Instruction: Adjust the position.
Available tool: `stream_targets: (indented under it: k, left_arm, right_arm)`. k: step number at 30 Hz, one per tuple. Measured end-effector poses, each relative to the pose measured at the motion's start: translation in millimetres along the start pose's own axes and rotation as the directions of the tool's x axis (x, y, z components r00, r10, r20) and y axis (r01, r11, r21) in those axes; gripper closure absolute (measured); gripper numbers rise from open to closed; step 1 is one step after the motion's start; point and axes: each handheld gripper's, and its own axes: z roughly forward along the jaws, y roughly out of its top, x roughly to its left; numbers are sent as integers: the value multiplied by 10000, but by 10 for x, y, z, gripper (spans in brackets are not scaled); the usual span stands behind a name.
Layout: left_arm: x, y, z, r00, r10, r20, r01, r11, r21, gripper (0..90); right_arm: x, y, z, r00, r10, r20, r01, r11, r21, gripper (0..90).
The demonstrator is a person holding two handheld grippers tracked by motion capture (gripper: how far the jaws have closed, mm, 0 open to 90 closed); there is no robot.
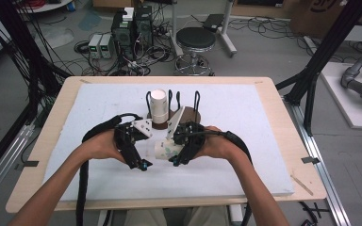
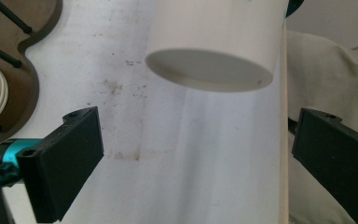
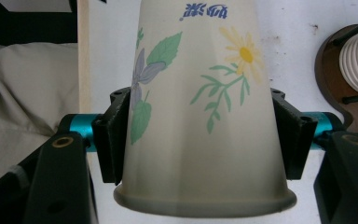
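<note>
The right gripper [image 1: 175, 161] clamps a flowered paper cup [image 1: 167, 149] just in front of the rack [image 1: 172, 113], where one ribbed cup [image 1: 159, 107] already stands; the left gripper [image 1: 143, 165] is open, empty beside it. Racking it remains.

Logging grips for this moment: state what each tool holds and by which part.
The right tool is shut on the flowered paper cup, jaws pressing opposite sides of its wall near the rim. The left tool is open and holds nothing.
</note>
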Motion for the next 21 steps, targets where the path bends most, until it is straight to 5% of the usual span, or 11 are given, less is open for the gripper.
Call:
stream_targets:
  k: [18, 21]
  left_arm:
    - [12, 92, 64, 9998, 170, 109, -167, 9997, -191, 20]
    - [5, 100, 65, 9994, 179, 310, -168, 9993, -344, 146]
  right_arm:
    - [8, 22, 23, 9999, -107, -48, 107, 9999, -41, 334]
    - [14, 25, 23, 9999, -113, -69, 113, 9999, -55, 334]
